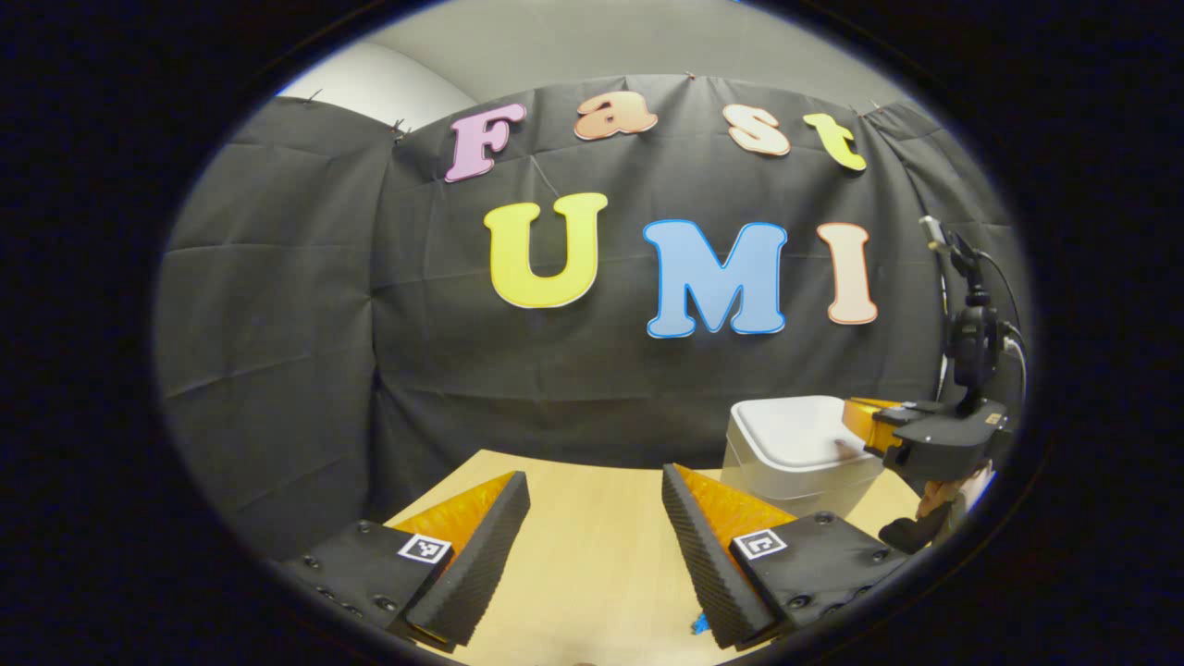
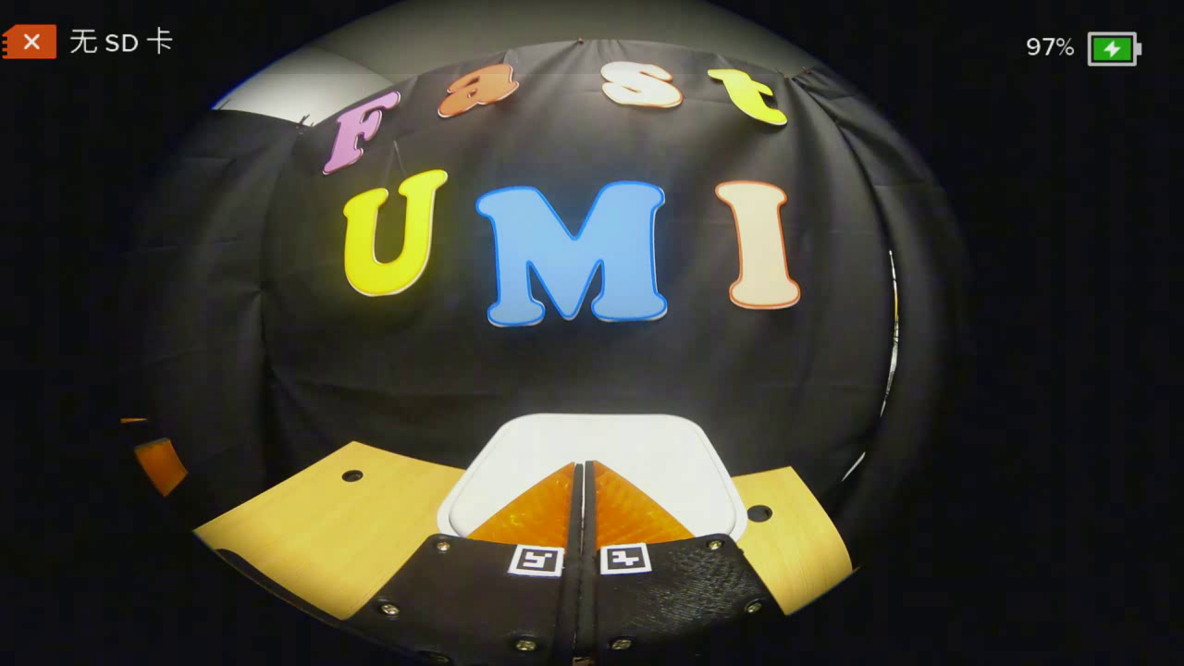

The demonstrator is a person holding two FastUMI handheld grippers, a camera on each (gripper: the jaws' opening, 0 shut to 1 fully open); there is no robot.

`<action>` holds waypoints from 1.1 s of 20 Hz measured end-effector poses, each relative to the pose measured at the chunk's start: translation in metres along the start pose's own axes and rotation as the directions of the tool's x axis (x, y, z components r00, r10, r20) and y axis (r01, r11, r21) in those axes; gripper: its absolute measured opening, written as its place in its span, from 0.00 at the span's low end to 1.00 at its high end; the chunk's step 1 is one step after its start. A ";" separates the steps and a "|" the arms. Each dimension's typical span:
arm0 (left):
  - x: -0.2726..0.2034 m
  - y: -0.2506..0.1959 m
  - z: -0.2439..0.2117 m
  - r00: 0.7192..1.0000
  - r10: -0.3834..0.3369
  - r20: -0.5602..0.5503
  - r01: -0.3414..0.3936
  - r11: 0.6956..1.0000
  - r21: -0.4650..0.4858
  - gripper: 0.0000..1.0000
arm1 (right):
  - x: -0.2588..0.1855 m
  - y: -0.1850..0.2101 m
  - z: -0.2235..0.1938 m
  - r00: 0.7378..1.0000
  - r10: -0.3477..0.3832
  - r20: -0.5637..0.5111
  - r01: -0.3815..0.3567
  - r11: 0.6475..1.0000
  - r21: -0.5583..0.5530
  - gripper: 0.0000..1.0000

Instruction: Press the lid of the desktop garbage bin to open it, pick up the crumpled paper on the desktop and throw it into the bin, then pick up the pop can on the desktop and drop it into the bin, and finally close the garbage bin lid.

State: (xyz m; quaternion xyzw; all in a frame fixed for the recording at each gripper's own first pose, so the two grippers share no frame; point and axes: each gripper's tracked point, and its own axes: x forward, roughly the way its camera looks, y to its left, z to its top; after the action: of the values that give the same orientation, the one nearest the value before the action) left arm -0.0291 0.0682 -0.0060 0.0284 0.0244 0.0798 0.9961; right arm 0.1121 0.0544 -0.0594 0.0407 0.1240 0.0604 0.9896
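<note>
Left gripper view: the left gripper is held over the wooden table with its two fingers spread wide apart and nothing between them; bare tabletop shows in the gap. To the right of it, near the table's far right part, stands the garbage bin, a small white container with rounded corners, slightly translucent walls and a smooth, flat white lid that lies down on the body. The right gripper reaches in from the right edge of this view, its fingertips resting on or just above the right part of the lid; part of the hand that holds it shows below its dark body. A small blue scrap of something peeks out beside the left gripper's right-hand finger at the bottom of the view; it is too small to identify.

Right gripper view: the right gripper's fingers are pressed together, edge to edge, with no gap and nothing held between them. Their tips lie over the middle of the bin's lid, which appears as a plain white rounded rectangle with a thin raised rim, directly ahead and below. Whether the tips actually touch the lid cannot be told. The table extends to either side of the bin, with a small round hole on the left and another on the right.
</note>
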 end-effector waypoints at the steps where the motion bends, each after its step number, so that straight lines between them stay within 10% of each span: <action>1: 0.000 0.002 -0.001 1.000 0.004 -0.004 -0.004 1.000 -0.003 0.95 | 0.001 -0.001 -0.005 1.000 -0.002 -0.016 0.002 1.000 0.001 0.00; 22: -0.012 0.004 -0.007 0.999 -0.019 -0.032 0.018 0.999 -0.031 0.95 | 0.008 0.000 -0.030 0.999 -0.006 -0.044 0.005 1.000 -0.015 0.01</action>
State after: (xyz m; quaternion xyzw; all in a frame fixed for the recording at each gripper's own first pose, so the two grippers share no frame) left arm -0.0415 0.0704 -0.0125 0.0117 0.0393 0.0714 0.9966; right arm 0.1120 0.0571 -0.0902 0.0319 0.1455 0.0595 0.9871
